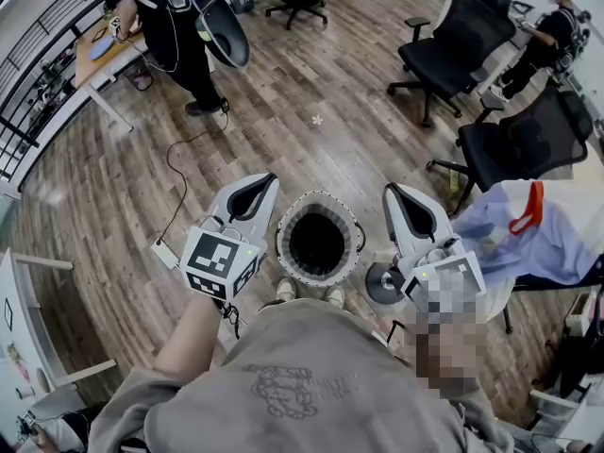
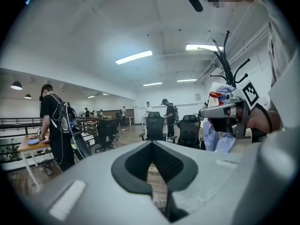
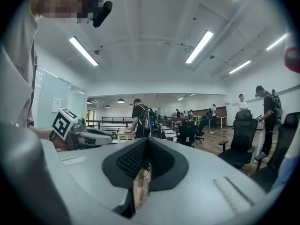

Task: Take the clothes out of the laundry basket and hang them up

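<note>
Head view looks steeply down on the laundry basket (image 1: 281, 243), standing on the wooden floor just ahead of the person's feet, between the left gripper (image 1: 265, 179) and the right gripper (image 1: 391, 190). Both hover above it, touching nothing. Each gripper's own view shows its jaws pressed together at the tips, with only open room beyond them and nothing pinched. The basket's inside reads as a dark hollow; whether any garment lies at the bottom cannot be told. Off to the right, well apart from the basket, a pale blue shirt (image 1: 557, 248) hangs with an orange hanger (image 1: 530, 211) at its top. Clothes of this kind will likely be light, limp and prone to slip or trail, so the surest hold would be a bunched fold near the collar or shoulder, jaws spread first, then closed firmly on doubled cloth
</note>
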`<state>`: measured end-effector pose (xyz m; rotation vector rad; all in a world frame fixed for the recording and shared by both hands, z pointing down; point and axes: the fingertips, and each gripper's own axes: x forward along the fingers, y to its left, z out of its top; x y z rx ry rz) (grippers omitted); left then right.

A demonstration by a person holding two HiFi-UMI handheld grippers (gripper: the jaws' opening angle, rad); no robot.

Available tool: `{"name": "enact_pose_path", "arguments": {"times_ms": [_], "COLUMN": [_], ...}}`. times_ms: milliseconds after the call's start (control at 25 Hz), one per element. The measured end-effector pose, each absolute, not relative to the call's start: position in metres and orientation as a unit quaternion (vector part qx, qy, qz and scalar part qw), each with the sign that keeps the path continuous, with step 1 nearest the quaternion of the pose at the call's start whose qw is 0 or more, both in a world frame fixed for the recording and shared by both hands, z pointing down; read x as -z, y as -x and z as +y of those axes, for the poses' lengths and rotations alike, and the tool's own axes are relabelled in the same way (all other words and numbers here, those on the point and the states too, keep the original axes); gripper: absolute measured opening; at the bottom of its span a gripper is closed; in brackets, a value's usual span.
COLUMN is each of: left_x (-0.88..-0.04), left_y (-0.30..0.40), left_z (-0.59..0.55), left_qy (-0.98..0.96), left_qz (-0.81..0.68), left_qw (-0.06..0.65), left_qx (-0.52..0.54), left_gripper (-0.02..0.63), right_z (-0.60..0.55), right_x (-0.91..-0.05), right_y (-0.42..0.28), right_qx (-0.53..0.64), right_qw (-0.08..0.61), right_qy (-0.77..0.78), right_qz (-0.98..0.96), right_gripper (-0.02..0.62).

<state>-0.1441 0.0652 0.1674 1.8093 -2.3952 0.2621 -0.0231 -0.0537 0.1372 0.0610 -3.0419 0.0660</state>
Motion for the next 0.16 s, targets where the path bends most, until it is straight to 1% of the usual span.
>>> {"name": "enact_pose_path", "arguments": {"times_ms": [160], "left_x": [-0.1701], "left_y": [0.1402], "left_z": [0.0647], "left_qy": [-0.602], "left_qz": [-0.791], "left_qw": [0.072], "left_qx": [-0.083], "left_gripper": [0.0], "right_z": [-0.053], "right_x": [-0.1401], "right_y": [0.0228], "right_qx": [-0.02], "right_qw": [0.057], "right_qy": [-0.018], "right_qz": [-0.998], "right_gripper": [0.026]}}
